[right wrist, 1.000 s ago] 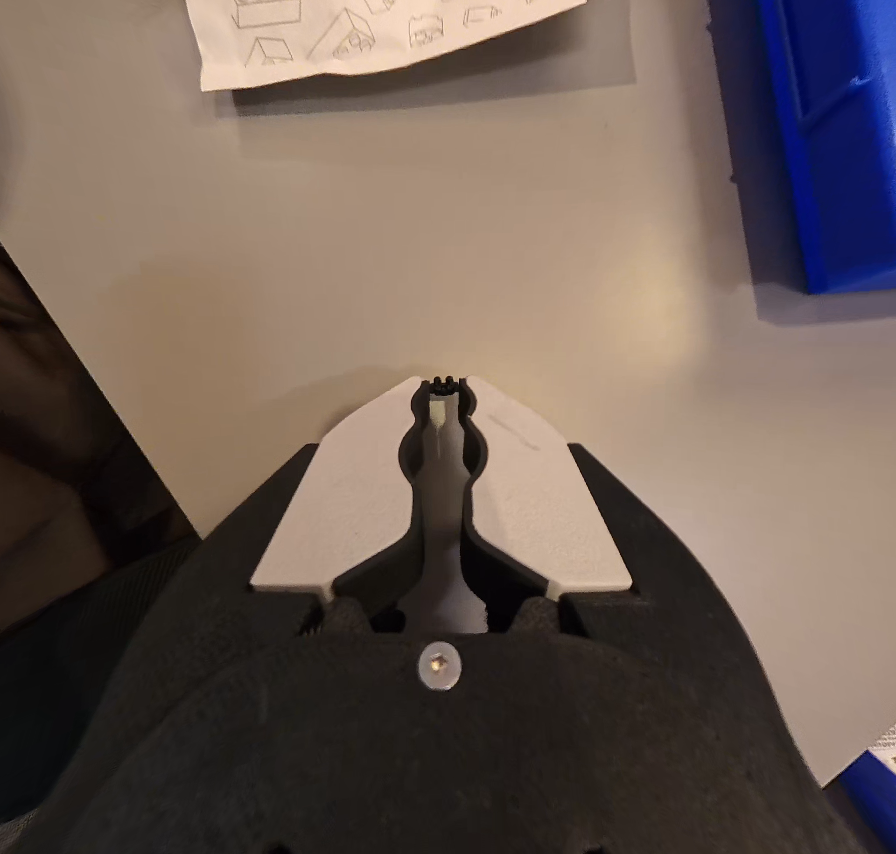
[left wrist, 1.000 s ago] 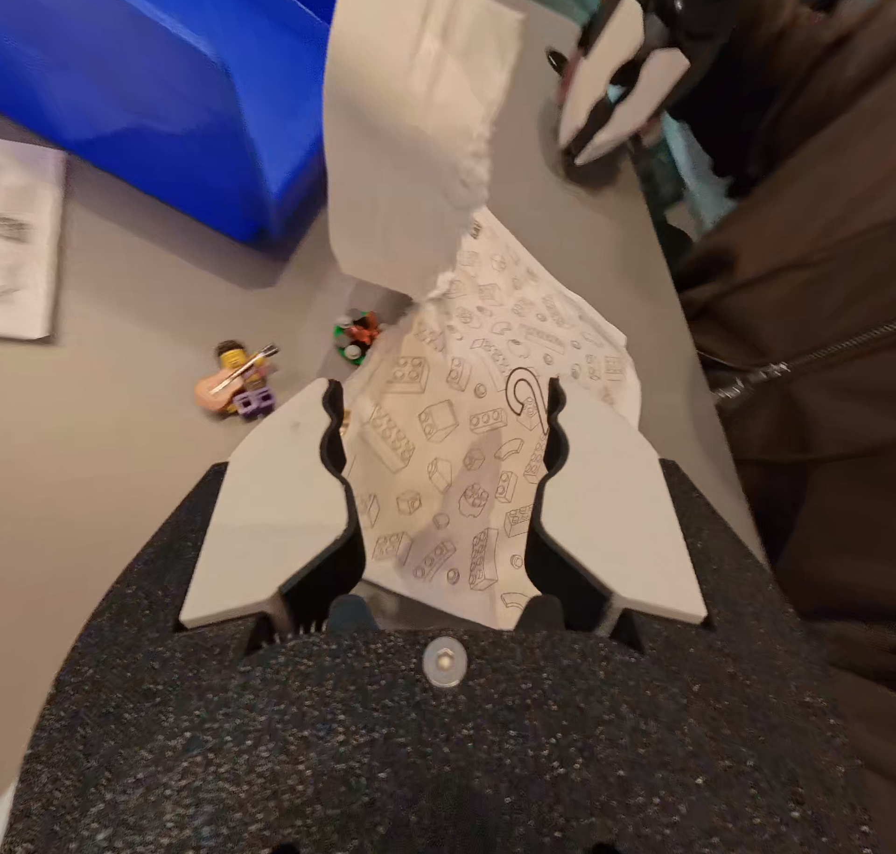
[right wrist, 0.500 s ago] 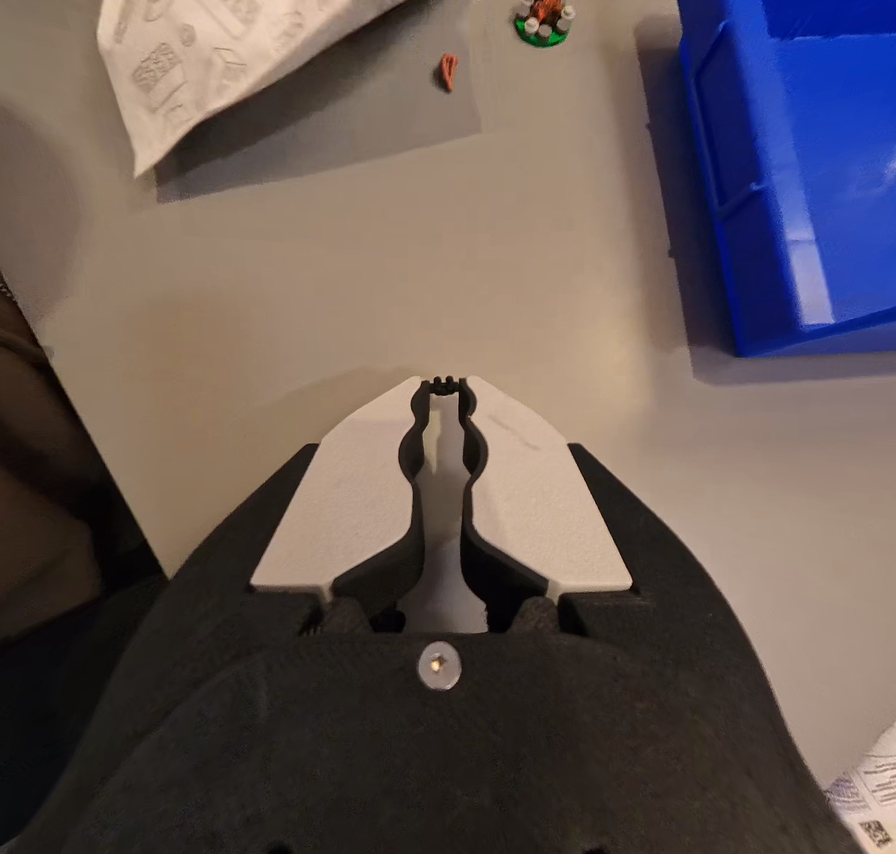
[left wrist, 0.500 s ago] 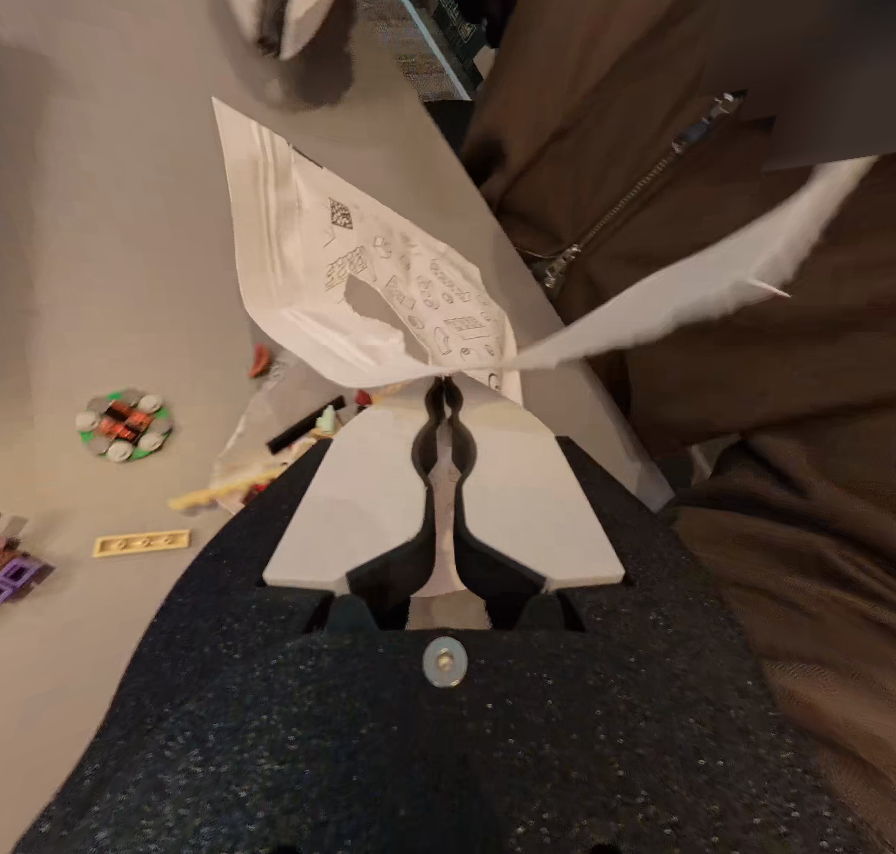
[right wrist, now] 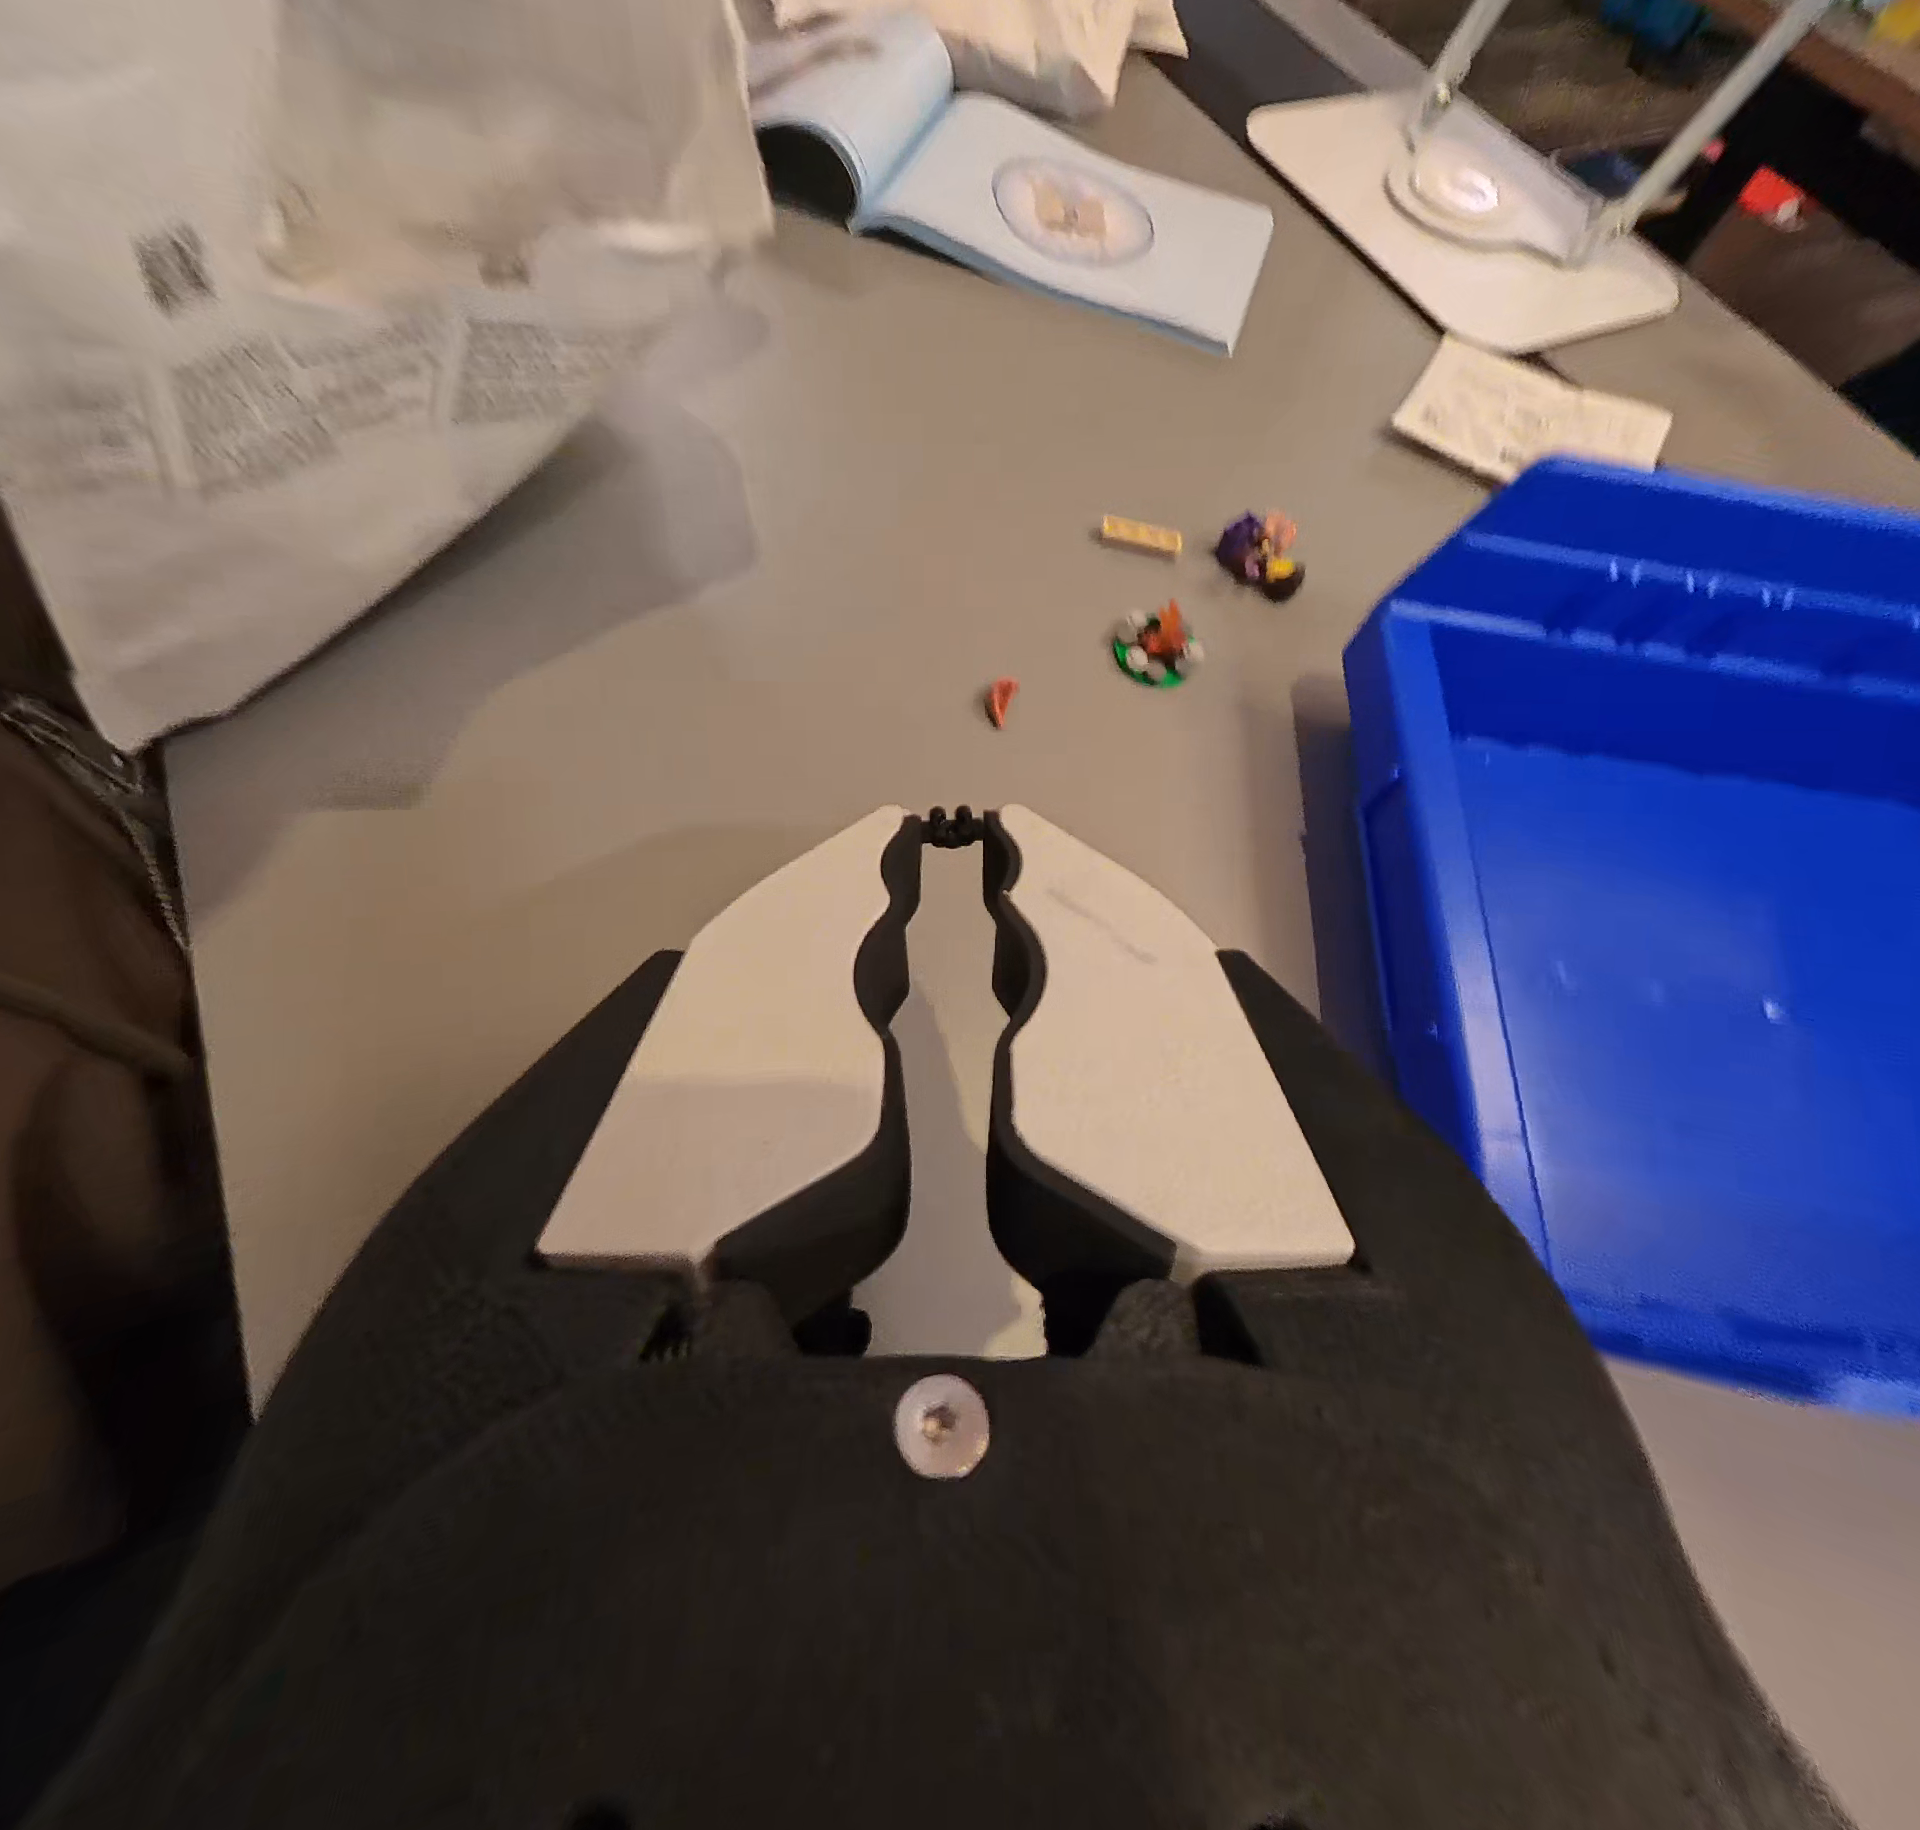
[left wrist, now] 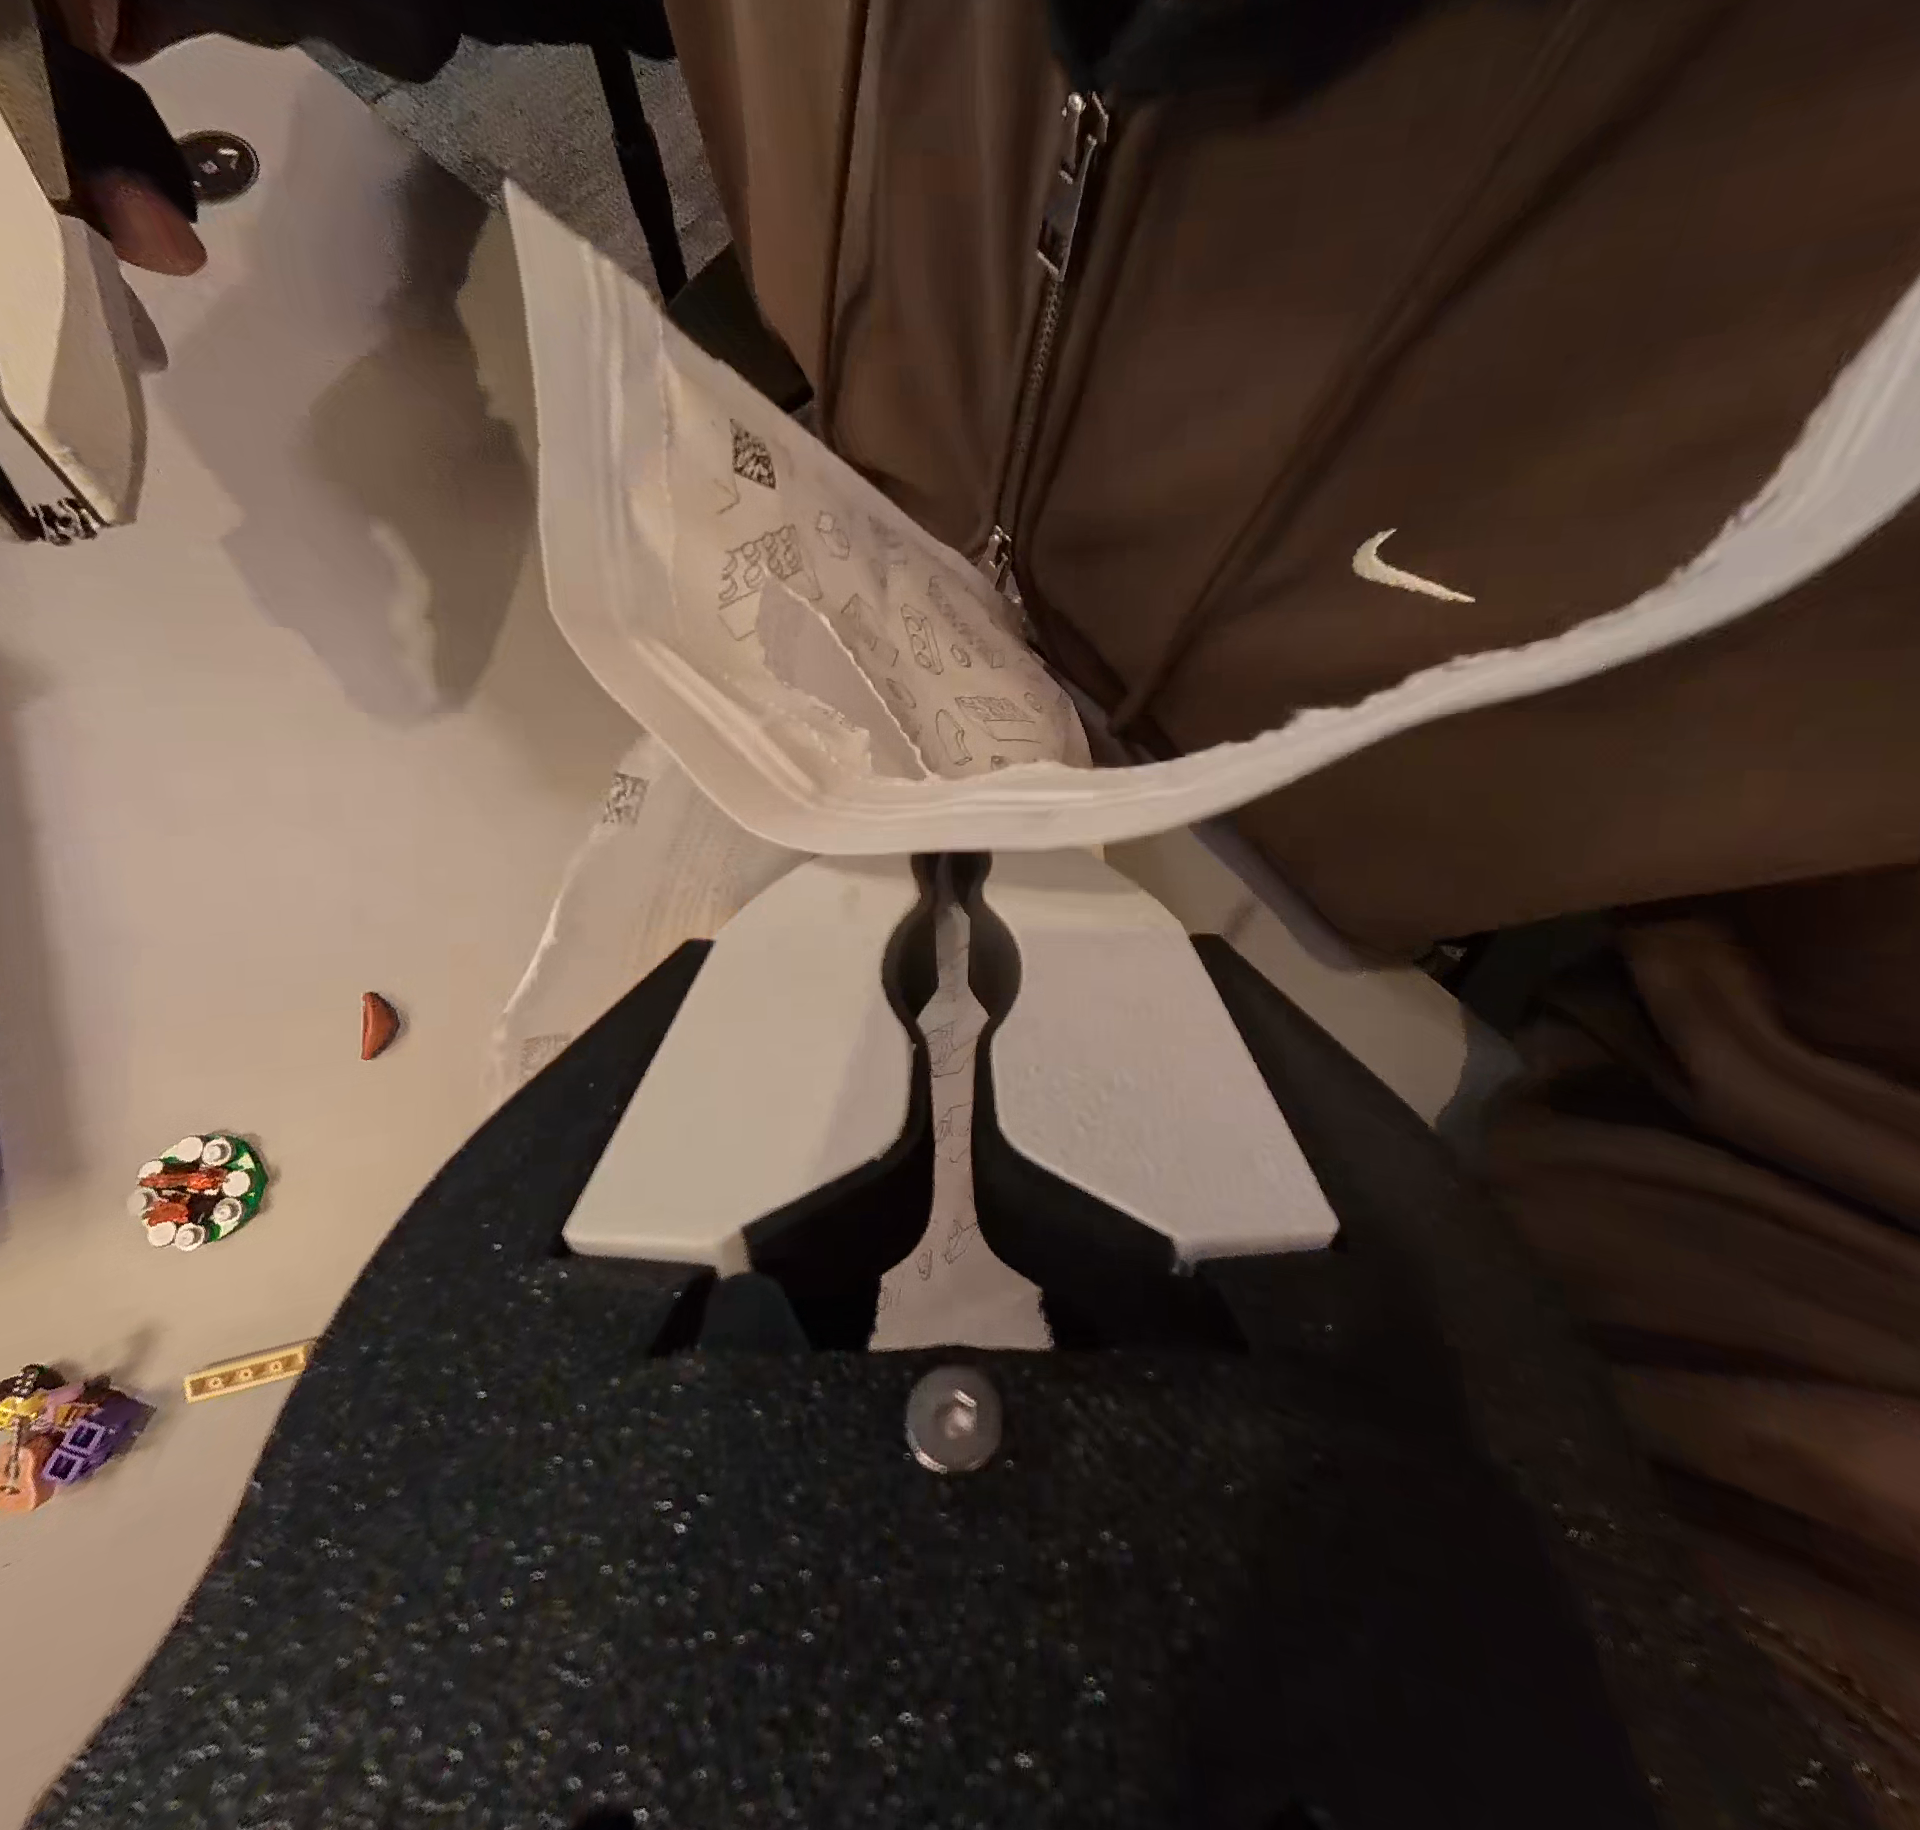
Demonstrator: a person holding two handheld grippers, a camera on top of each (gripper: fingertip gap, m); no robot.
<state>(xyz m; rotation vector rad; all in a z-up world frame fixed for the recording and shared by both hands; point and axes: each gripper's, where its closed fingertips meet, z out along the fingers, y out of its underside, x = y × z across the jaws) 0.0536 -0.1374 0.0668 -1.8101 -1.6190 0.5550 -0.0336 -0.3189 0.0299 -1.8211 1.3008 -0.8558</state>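
My left gripper [left wrist: 951,871] is shut on a torn white paper bag [left wrist: 790,637] printed with brick drawings. The bag's edge is pinched between the pads, and it fans out above the fingertips, in front of a person's brown jacket [left wrist: 1351,326]. The bag also shows blurred at the upper left of the right wrist view [right wrist: 312,326]. My right gripper [right wrist: 953,830] is shut on a small black studded piece [right wrist: 953,833] at its fingertips, above the grey table [right wrist: 727,741]. It also shows at the left edge of the left wrist view [left wrist: 62,492], with a hand on it.
A blue bin [right wrist: 1662,949] stands to the right. Loose on the table are a red-brown piece [right wrist: 1001,702], a green round build [right wrist: 1155,646], a tan plate [right wrist: 1141,533] and a purple figure [right wrist: 1259,544]. Farther back lie a light blue booklet [right wrist: 1039,211] and a white lamp base [right wrist: 1455,222].
My left gripper closed on the paper bag, then lifted and turned it toward the person. My right gripper kept the black piece and tilted up from the table to look across it.
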